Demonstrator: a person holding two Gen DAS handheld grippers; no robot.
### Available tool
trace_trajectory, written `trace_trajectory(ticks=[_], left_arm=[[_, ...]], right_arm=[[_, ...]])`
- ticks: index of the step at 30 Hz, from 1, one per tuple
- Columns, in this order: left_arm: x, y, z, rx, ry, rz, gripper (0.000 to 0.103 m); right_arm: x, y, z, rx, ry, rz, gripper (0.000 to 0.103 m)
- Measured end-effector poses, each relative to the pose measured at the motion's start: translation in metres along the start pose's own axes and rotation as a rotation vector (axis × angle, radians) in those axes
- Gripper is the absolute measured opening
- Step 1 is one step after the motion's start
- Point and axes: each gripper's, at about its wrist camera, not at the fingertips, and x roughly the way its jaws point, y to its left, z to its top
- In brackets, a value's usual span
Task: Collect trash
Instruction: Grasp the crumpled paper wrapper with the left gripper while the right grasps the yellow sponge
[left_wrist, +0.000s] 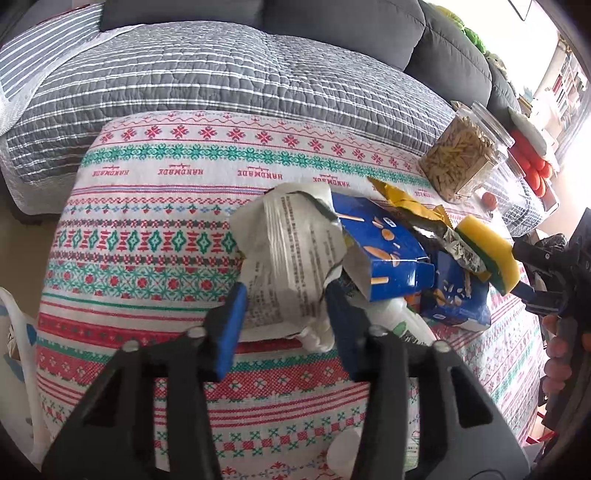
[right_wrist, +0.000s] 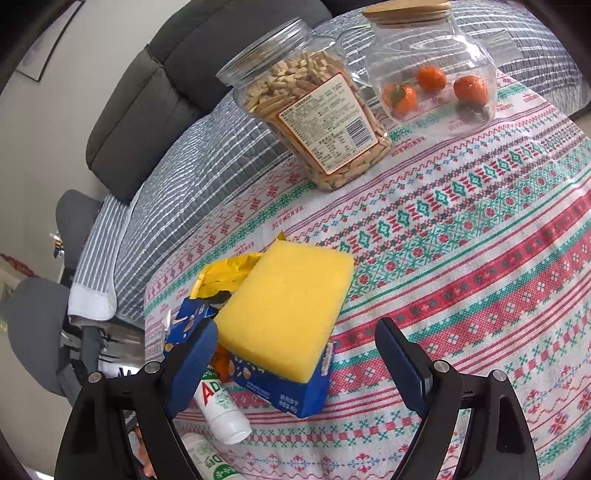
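Two jars (right_wrist: 314, 122) (right_wrist: 432, 66) stand beyond the sponge (right_wrist: 288, 314).

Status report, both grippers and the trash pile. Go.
Left gripper shut on crumpled white wrapper. Right gripper open, empty, at yellow sponge atop blue boxes.

Two jars (right_wrist: 314, 114), three oranges (right_wrist: 430, 78), one sponge (right_wrist: 288, 314), two bottles (right_wrist: 221, 410)
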Motion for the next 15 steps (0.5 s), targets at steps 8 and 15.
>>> trace_trajectory(ticks=[8,15], left_arm=[[-0.006,-0.001,0.001,0.028,-0.012,0.008,0.029],[-0.013,-0.001,-0.001,0.026,-0.004,0.019,0.027]], right_arm=[[0.006,0.018,-0.004,-0.026,0.010,-0.008,0.054],[-0.011,0.026,-0.004,-0.057,-0.028,-0.015,0.045]])
